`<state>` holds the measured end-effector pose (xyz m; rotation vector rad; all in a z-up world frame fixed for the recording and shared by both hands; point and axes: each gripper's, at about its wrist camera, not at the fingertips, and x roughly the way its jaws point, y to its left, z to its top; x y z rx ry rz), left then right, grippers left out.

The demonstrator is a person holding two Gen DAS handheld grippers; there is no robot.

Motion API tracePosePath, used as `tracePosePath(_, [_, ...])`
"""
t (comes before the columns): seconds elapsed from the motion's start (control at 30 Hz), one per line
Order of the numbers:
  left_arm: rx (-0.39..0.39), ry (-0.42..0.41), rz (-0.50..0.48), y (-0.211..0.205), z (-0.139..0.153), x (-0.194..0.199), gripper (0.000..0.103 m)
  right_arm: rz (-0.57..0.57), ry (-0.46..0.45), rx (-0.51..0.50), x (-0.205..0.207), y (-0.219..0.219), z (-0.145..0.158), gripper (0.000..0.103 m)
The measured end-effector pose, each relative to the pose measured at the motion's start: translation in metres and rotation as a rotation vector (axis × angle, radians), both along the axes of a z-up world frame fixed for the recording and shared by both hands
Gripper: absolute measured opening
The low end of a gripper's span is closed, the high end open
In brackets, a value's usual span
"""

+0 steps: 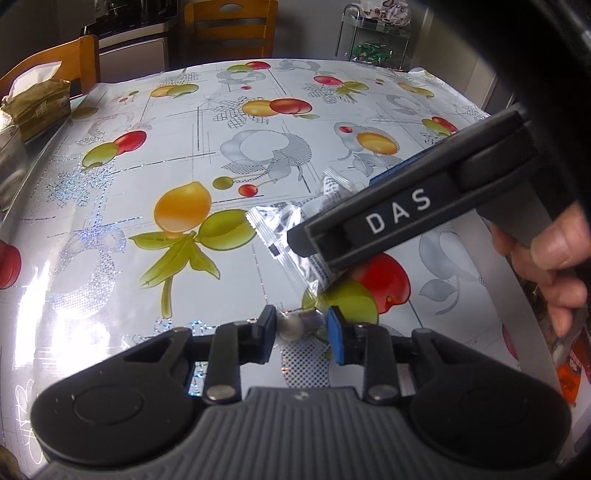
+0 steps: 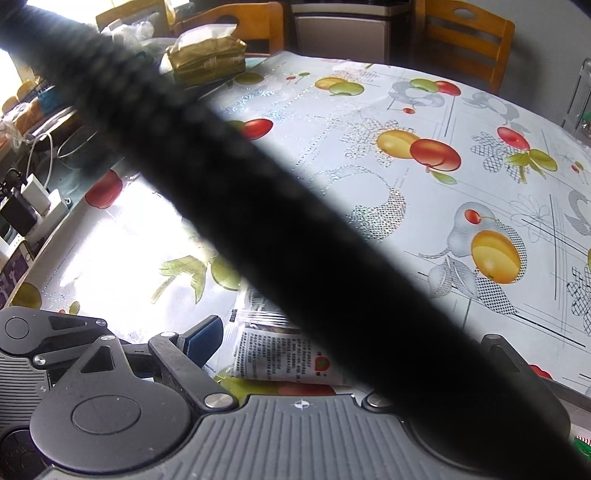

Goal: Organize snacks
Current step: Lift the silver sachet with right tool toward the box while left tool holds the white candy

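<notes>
A silver foil snack packet point(image 1: 291, 232) with black print lies on the fruit-patterned tablecloth point(image 1: 147, 147). My left gripper point(image 1: 301, 326) is open, its blue pads either side of the packet's near corner. My right gripper comes in from the right in the left wrist view, its black finger point(image 1: 369, 221) marked DAS lying over the packet, held by a hand point(image 1: 546, 266). In the right wrist view the packet point(image 2: 280, 354) lies between its fingers; the left blue pad point(image 2: 207, 339) shows, the right one is hidden behind a black cable point(image 2: 258, 206).
A tissue pack point(image 1: 37, 103) sits at the table's far left edge. Wooden chairs point(image 1: 231, 26) stand behind the table. A clear rack point(image 1: 376, 40) with snacks stands at the back right. Chargers and cables point(image 2: 33, 199) lie left of the table.
</notes>
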<state>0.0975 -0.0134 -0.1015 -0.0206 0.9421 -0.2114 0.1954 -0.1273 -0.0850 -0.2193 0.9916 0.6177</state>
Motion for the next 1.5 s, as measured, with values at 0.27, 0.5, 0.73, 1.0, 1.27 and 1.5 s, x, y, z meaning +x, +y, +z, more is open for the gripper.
tracePosePath(0.27, [-0.001, -0.004, 0.021, 0.011, 0.004, -0.005, 0.026, 0.018, -0.015, -0.02, -0.002, 0.014, -0.005, 0.092])
tracePosePath(0.5, [0.0, -0.009, 0.044, 0.023, 0.008, -0.012, 0.026, 0.043, -0.048, -0.045, -0.007, 0.025, -0.008, 0.091])
tracePosePath(0.73, [-0.001, -0.011, 0.075, 0.034, 0.011, -0.019, 0.026, 0.049, -0.039, -0.064, -0.006, 0.032, -0.013, 0.086])
tracePosePath(1.0, [0.0, -0.016, 0.096, 0.041, 0.013, -0.023, 0.026, 0.05, -0.049, -0.056, -0.007, 0.034, -0.013, 0.08])
tracePosePath(1.27, [0.003, -0.029, 0.103, 0.041, 0.017, -0.022, 0.026, 0.027, -0.047, -0.021, -0.006, 0.028, -0.006, 0.062])
tracePosePath(1.5, [0.01, -0.038, 0.102, 0.04, 0.019, -0.021, 0.026, 0.016, -0.042, 0.013, -0.005, 0.021, 0.002, 0.049])
